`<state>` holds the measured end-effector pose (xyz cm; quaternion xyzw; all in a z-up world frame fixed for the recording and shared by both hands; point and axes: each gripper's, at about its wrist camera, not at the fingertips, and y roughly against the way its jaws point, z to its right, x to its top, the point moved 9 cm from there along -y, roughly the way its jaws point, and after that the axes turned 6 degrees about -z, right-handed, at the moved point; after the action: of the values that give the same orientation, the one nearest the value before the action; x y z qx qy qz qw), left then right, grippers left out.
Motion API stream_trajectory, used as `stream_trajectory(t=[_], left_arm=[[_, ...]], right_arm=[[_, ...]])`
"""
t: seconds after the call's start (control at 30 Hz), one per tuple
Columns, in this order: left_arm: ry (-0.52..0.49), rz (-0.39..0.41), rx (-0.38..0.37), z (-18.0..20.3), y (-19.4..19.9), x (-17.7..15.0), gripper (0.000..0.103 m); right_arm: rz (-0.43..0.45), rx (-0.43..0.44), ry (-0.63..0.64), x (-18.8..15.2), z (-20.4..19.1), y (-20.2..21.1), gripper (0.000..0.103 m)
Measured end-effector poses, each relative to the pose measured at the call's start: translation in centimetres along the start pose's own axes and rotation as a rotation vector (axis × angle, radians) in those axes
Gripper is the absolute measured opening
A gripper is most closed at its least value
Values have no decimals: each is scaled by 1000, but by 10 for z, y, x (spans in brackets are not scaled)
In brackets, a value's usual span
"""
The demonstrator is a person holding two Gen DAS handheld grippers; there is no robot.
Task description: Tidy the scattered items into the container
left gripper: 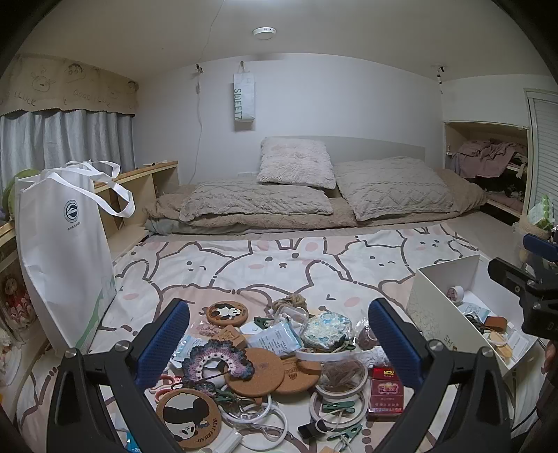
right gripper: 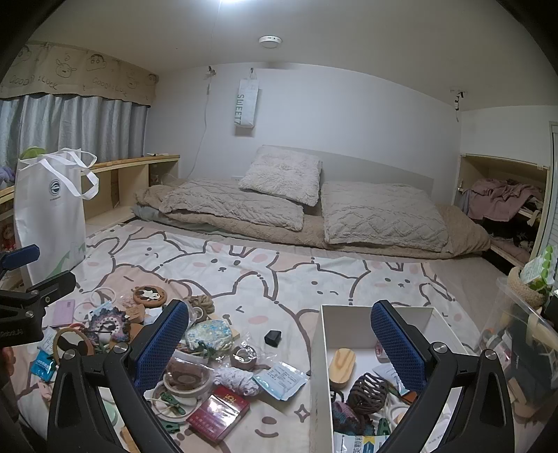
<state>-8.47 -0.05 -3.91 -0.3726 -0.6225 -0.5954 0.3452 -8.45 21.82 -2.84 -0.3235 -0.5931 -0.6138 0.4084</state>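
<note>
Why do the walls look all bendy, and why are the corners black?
Left wrist view: the fisheye lens bows the back wall and blacks out the corners; the ceiling lamp lights the room evenly. Right wrist view: same bending, a bright glare patch at the top edge, everything fairly sharp.

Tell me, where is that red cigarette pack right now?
The red cigarette pack lies on the cartoon bedsheet, not in the white box to its right. In the right wrist view it sits bottom centre, beside a tape roll.
</note>
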Motion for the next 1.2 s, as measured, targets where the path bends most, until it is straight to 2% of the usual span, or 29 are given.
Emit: stream_trajectory(t=[1.2], left_arm=[[0, -7, -5, 1, -4, -5, 103]], right_arm=[[0, -1, 10, -3, -4, 1, 103]])
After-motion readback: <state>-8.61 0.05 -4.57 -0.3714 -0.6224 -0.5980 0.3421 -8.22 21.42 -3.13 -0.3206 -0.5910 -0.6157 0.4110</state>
